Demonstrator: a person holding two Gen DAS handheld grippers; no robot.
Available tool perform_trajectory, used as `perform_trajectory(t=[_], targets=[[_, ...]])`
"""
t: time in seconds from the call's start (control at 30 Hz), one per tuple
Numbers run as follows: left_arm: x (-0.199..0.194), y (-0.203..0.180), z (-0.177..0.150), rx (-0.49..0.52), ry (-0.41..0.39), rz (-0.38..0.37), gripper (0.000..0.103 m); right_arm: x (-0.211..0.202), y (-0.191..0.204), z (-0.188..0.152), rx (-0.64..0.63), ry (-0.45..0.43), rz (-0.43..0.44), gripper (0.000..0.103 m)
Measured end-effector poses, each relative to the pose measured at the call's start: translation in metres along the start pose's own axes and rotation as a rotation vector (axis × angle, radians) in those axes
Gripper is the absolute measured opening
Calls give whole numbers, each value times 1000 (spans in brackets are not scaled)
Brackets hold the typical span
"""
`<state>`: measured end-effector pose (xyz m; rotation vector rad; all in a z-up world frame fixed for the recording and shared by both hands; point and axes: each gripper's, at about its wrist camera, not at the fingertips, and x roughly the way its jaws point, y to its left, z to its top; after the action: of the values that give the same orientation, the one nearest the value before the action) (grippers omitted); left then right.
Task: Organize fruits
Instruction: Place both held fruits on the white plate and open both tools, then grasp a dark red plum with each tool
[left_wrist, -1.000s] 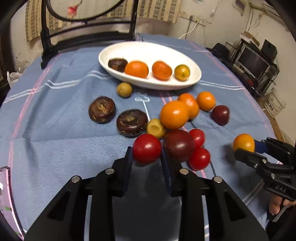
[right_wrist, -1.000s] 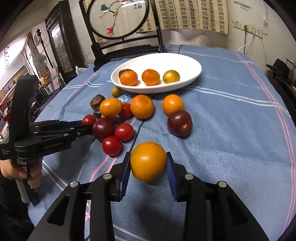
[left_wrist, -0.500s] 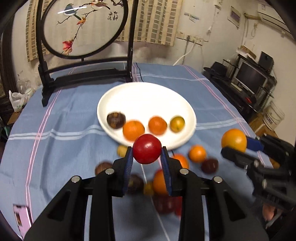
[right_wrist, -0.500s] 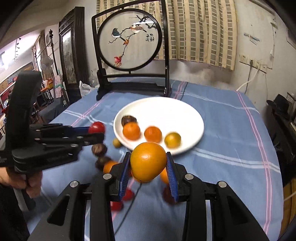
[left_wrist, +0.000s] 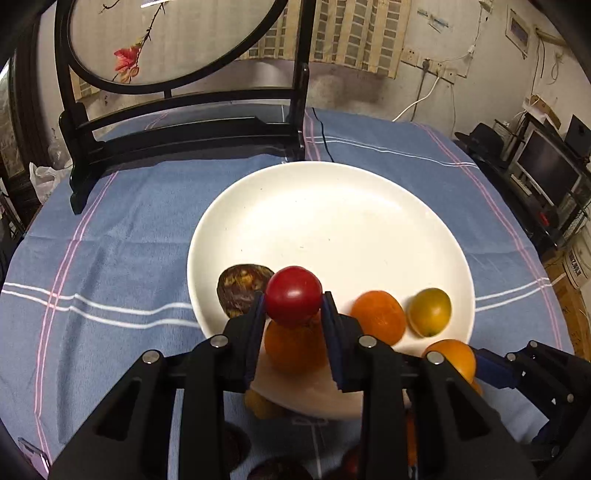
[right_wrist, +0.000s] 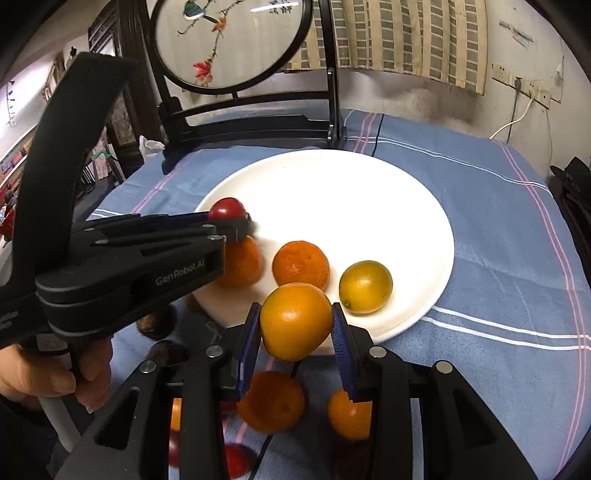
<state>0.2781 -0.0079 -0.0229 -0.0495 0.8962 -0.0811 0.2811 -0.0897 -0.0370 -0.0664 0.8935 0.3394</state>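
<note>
Holding a red tomato (left_wrist: 293, 295) up over the near edge of the white plate (left_wrist: 332, 221), left gripper (left_wrist: 293, 314) jaws pinching it tight. Squeezing a big orange (right_wrist: 295, 321) in the right gripper (right_wrist: 295, 332), just above the plate's front rim. Sitting in the plate: two oranges, one yellow-green fruit (right_wrist: 365, 287), one dark brown fruit (left_wrist: 240, 290).

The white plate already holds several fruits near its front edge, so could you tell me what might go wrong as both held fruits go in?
The red tomato hangs directly over an orange on the white plate; released there, it may roll off. The two grippers are close together, so the orange fruit may bump the left gripper.
</note>
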Motion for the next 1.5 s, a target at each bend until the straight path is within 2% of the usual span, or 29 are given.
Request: perform_trajectory(t=[0.07,0.1,0.13,0.17,0.2,0.27,0.4,0.53,0.63,0.9,1.2,1.5], targets=[[4,1,2,-15,3,-13,32,6,-2,2,12,9,-4,38],[6,2,3,-27,7,-21,45,9,-3,2,22,15,-3,38],[6,3,4,-40,12,-23,52,12,-4,2,36,20,-4,41],[3,4,4,-56,0,-23,61,15,-6,2,50,28,2,46],[-2,5,3,-61,-18,-26,65,16,-6,2,56,26,9,57],[-14,3,1,-49,-53,-37,69,8,-6,-1,64,0,13,59],[-37,4,-10,-44,-96,-18,70,-8,-8,-8,69,-10,24,60],[-54,1,-31,-28,-77,-37,74,-30,-15,-23,76,-22,36,67],[-66,-1,-48,-5,-77,-38,81,-49,-18,-38,56,-35,13,68],[-93,7,-97,-5,-57,-62,82,-83,-21,-80,29,-64,-20,68],[-109,8,-140,25,-36,-61,82,-79,-18,-108,13,-7,-69,68],[-101,5,-159,42,20,-75,82,-42,-24,-95,7,65,-130,59]])
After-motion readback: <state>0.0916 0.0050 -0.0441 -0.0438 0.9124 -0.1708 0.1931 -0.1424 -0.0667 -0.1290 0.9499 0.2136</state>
